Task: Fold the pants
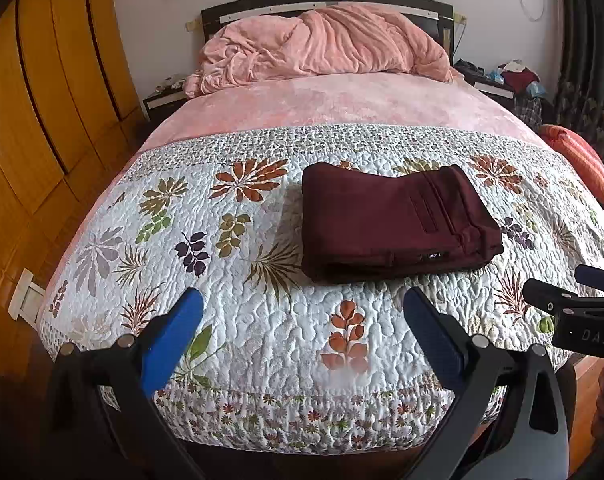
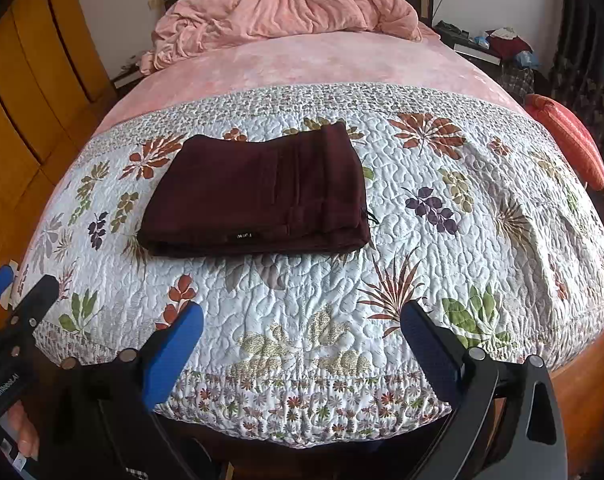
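Note:
Dark maroon pants [image 1: 397, 222] [image 2: 258, 196] lie folded into a compact rectangle on the floral quilt [image 1: 262, 320] [image 2: 441, 248], waistband edge and small label toward me. My left gripper [image 1: 303, 312] hovers open over the quilt's near edge, short of the pants, with nothing between its blue pads. In the same way my right gripper [image 2: 302, 324] is open and empty, near the bed's foot and apart from the pants. The right gripper's tips [image 1: 557, 286] show at the right edge of the left wrist view; the left gripper [image 2: 18, 292] shows at the left edge of the right wrist view.
A crumpled pink blanket [image 1: 321, 44] is heaped by the dark headboard [image 1: 325, 0]. Wooden wardrobes [image 1: 42, 100] line the left side. An orange striped cushion [image 1: 577, 160] sits at the bed's right edge, with cluttered nightstands [image 1: 497, 80] behind it. A hand [image 2: 20, 424] holds the left gripper.

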